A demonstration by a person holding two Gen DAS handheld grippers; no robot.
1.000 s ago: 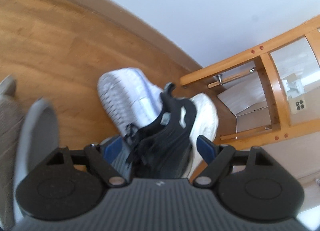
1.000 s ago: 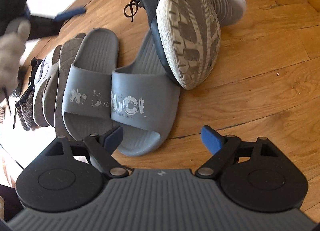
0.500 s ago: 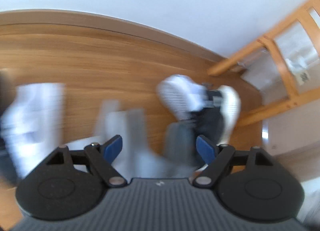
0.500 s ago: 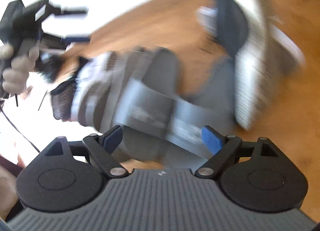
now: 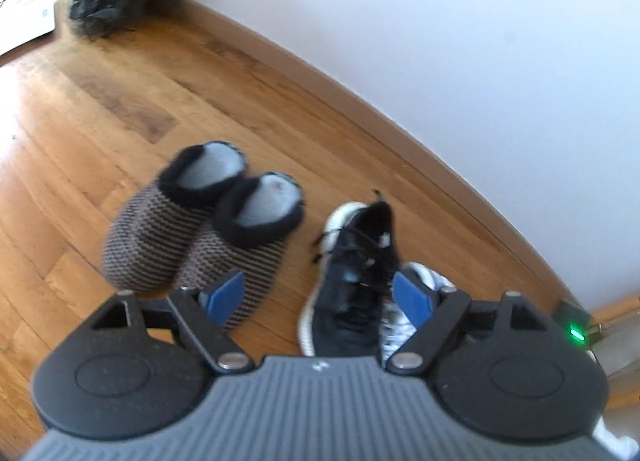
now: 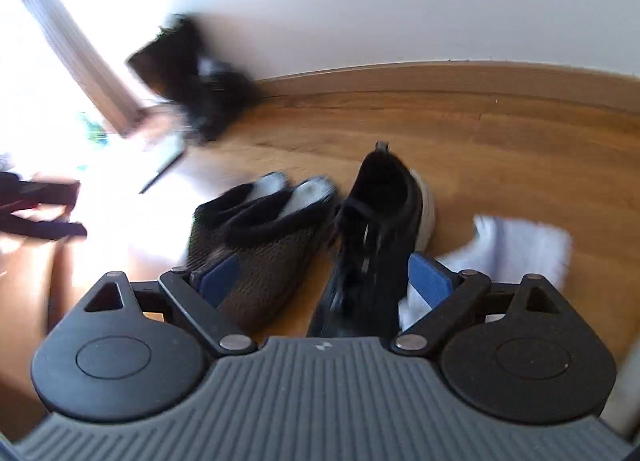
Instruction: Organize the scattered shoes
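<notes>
The right gripper point(image 6: 324, 273) hangs with jaws apart over a black sneaker point(image 6: 376, 229), knitted slippers point(image 6: 264, 229) just beside it (left).

A wooden floor point(image 5: 120, 109) carries two striped slippers point(image 5: 192, 229) side by side, a black sneaker point(image 5: 352, 281) just beside them

Left gripper point(image 5: 319, 298): two black linkage arms carrying blue fingertips point(image 5: 224, 294), spread wide apart, nothing held between them; angled forward and down.

Right gripper point(image 6: 326, 276): same build, blue fingertips point(image 6: 429, 279) likewise spread wide, nothing gripped; pitched forward and down. View blurred.

Hands and wrists: hidden behind the grey ribbed housings.
</notes>
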